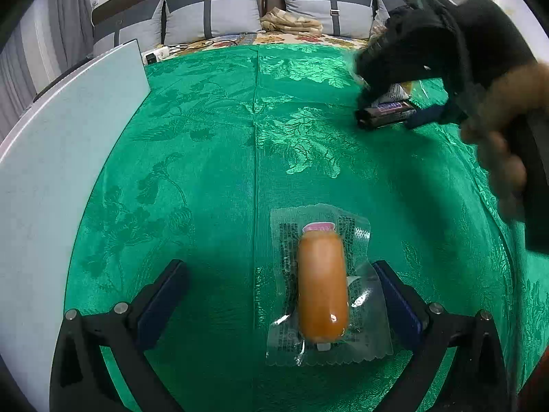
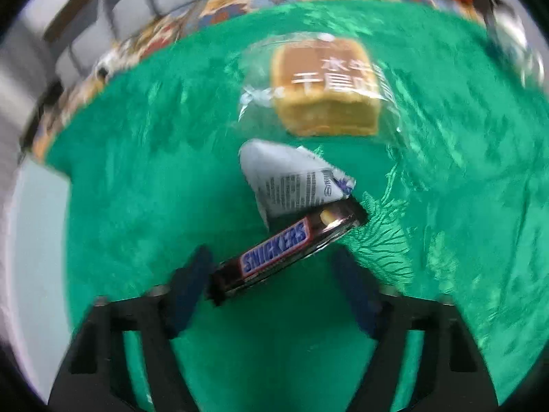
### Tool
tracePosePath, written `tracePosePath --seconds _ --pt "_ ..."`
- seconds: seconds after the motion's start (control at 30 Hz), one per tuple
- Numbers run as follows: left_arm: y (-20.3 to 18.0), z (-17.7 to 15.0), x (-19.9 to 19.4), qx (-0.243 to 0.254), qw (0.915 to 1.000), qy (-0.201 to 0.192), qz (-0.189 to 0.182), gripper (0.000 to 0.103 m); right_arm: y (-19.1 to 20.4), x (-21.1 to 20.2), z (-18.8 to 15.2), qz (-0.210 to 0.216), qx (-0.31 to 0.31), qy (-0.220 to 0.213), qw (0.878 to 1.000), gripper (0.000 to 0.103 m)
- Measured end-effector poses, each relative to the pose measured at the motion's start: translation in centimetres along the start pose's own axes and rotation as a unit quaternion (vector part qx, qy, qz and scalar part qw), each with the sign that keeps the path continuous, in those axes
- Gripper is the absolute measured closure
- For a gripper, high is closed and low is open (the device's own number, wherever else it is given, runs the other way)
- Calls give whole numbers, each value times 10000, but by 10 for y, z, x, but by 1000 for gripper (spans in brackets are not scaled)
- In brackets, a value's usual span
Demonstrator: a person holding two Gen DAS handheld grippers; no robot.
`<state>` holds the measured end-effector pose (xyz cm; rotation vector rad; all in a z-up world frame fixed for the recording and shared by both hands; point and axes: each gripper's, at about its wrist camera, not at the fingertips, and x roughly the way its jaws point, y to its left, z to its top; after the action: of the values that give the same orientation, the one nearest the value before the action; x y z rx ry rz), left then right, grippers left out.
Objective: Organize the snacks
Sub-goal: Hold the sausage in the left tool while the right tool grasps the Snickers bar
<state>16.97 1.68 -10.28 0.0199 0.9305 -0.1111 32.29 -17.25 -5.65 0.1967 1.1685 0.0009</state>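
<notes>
An orange sausage in a clear pack [image 1: 320, 285] lies on the green cloth between the fingers of my left gripper [image 1: 279, 267]. That gripper is open wide, and the pack is close to its right pad. Far right, my right gripper [image 1: 391, 116] sits over a Snickers bar [image 1: 387, 108]. In the blurred right wrist view the Snickers bar [image 2: 278, 250] lies slantwise across my right gripper [image 2: 271, 254]. Both pads appear to touch the bar. Its far end rests on a white packet [image 2: 291, 178]. Beyond that lies a wrapped yellow cake [image 2: 326, 92].
A white board [image 1: 68, 137] lines the cloth's left edge. Grey pillows [image 1: 212, 10], folded fabric and a power strip [image 1: 154, 55] sit past the far edge. A person's hand [image 1: 497, 130] holds the right gripper's handle. The green cloth [image 1: 223, 137] spreads across the middle.
</notes>
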Motion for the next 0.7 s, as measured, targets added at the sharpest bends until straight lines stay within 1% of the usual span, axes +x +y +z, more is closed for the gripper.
tracePosePath --seconds 0.03,0.07,0.13,0.2,0.3,0.37,0.4,0.43,0.5,0.53,0.57,0.63,0.67,0.7 --pt "0 0 0 -2 10000 -2 -1 0 0 -2 -4 69 -180 6 9998 68" --pt "0 0 0 -1 10000 -1 -1 0 -2 -4 -7 154 -282 31 9995 78" --pt "0 1 1 -2 10000 0 -3 0 -13 -12 -13 195 -531 139 9983 85" --pt "0 1 1 -2 10000 1 -3 0 -25 -20 -21 327 -841 277 9955 86" --pt "0 0 1 -2 10000 -1 -3 0 -50 -36 -42 571 -1266 666 9881 86" --pt "0 0 1 -1 10000 -1 -2 0 -67 -51 -58 805 -1376 983 9823 86" --pt "0 0 2 -2 10000 -2 -3 0 -75 -54 -61 899 -1356 1076 9808 86" --pt "0 0 2 -3 10000 -2 -3 0 -82 -61 -69 992 -1327 1160 9793 83" --pt "0 0 2 -5 10000 -23 9 0 -93 -68 -80 1080 -1263 1198 9788 75" --pt "0 0 2 5 10000 -7 2 0 -98 -70 -84 1097 -1209 1192 9794 58" --pt "0 1 2 43 10000 72 -17 0 -102 -71 -87 1073 -1156 1143 9808 49" --pt "-1 7 3 132 9988 469 -111 2 -107 -74 -91 922 -1104 999 9845 49" --pt "-1 9 3 140 9982 565 -149 5 -107 -74 -93 919 -1052 989 9853 49" --pt "-3 13 1 138 9978 599 -249 13 -106 -73 -91 974 -976 975 9856 49"
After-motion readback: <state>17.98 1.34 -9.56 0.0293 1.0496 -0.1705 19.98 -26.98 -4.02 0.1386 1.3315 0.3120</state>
